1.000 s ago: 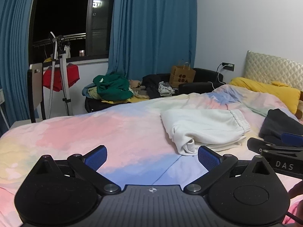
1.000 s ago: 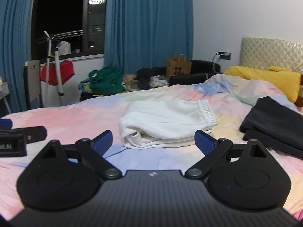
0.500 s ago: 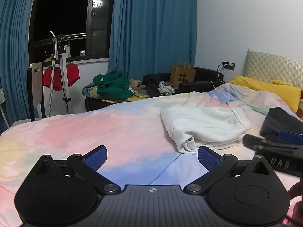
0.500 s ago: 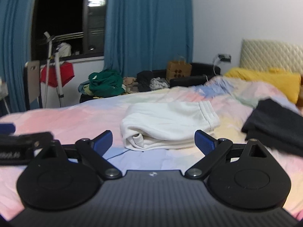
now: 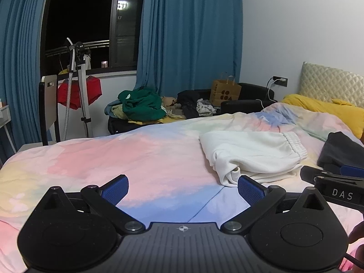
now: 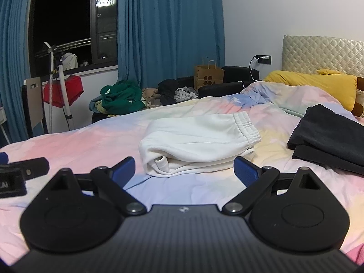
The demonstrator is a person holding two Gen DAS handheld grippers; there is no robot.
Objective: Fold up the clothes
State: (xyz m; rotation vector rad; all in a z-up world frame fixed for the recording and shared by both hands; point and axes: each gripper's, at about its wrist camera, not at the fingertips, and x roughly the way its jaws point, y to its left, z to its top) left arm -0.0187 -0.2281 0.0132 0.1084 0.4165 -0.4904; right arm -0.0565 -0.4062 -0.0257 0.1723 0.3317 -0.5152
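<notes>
White folded garment (image 6: 195,141) (unheld) lies on bedspread (image 6: 91,141).

I note a pastel tie-dye bedspread (image 6: 91,141) covering the bed. A quilted headboard (image 6: 323,54) stands at right, with a yellow pillow (image 6: 314,84) lying against it. Blue curtains (image 6: 168,29) flank a dark window (image 5: 79,20). A brown paper bag (image 6: 208,77) stands on a black couch (image 5: 250,97). A charger sits in the wall socket (image 6: 264,59). A chair (image 5: 49,104) stands at far left.
</notes>
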